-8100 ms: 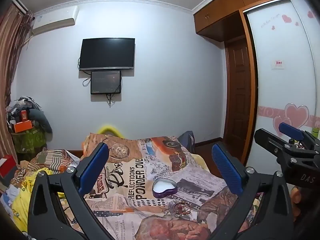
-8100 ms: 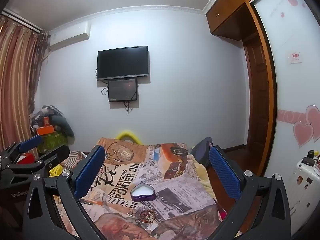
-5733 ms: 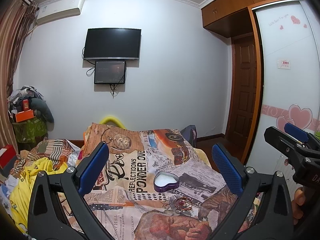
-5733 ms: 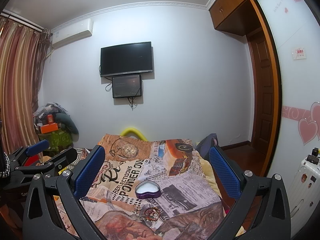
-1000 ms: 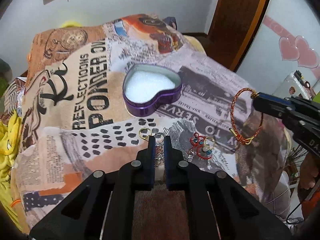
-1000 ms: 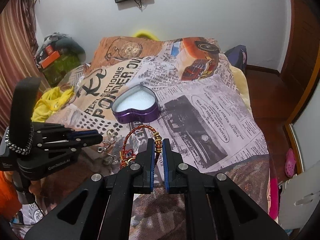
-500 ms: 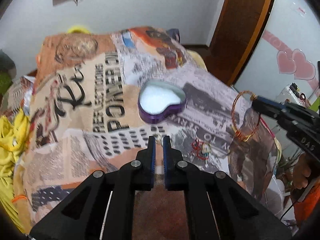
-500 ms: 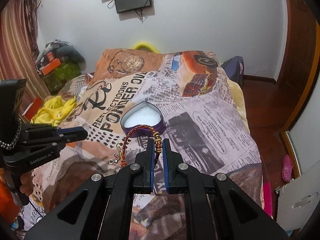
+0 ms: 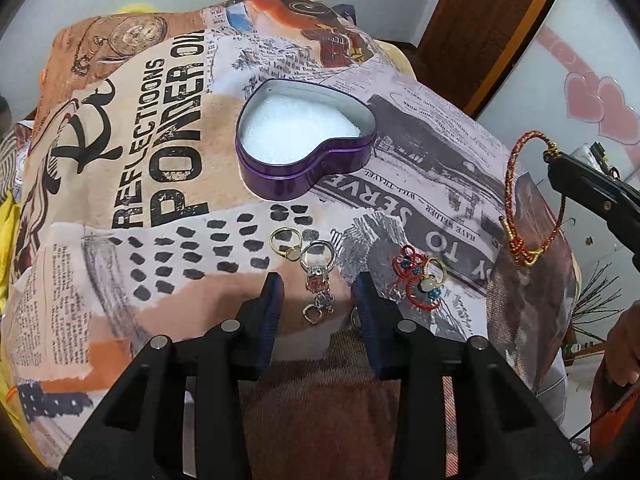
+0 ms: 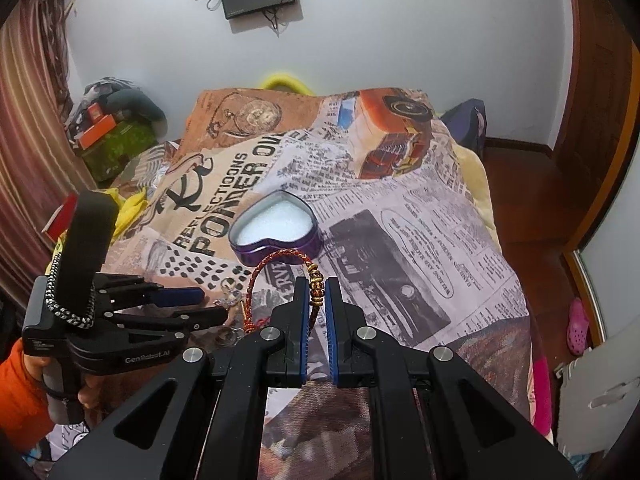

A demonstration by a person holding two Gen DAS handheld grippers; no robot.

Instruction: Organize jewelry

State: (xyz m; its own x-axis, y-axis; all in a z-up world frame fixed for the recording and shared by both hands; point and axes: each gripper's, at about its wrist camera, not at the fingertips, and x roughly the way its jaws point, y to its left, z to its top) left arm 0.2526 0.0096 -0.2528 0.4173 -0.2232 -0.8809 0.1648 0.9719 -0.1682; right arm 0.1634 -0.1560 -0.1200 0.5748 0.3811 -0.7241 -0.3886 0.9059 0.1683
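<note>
A purple heart-shaped tin (image 9: pixel 306 148) with white lining lies open on the printed bedspread; it also shows in the right wrist view (image 10: pixel 276 232). My left gripper (image 9: pixel 318 284) is open low over the bed, its fingers either side of a silver ring with a pink charm (image 9: pixel 318 276). A gold ring (image 9: pixel 285 242) and red and blue earrings (image 9: pixel 416 276) lie beside it. My right gripper (image 10: pixel 316 288) is shut on a red and gold braided bracelet (image 10: pixel 280 276), held above the bed near the tin; the bracelet also shows in the left wrist view (image 9: pixel 520 200).
The bedspread (image 9: pixel 120 184) covers the bed. Yellow cloth (image 10: pixel 128 204) and a pile of clutter (image 10: pixel 112 128) lie at the left. A wooden door (image 10: pixel 600 80) and floor are at the right, a pink slipper (image 10: pixel 578 326) near it.
My left gripper has opened and dropped close around the silver ring with the pink charm. My right gripper still holds the bracelet, now slightly nearer the tin.
</note>
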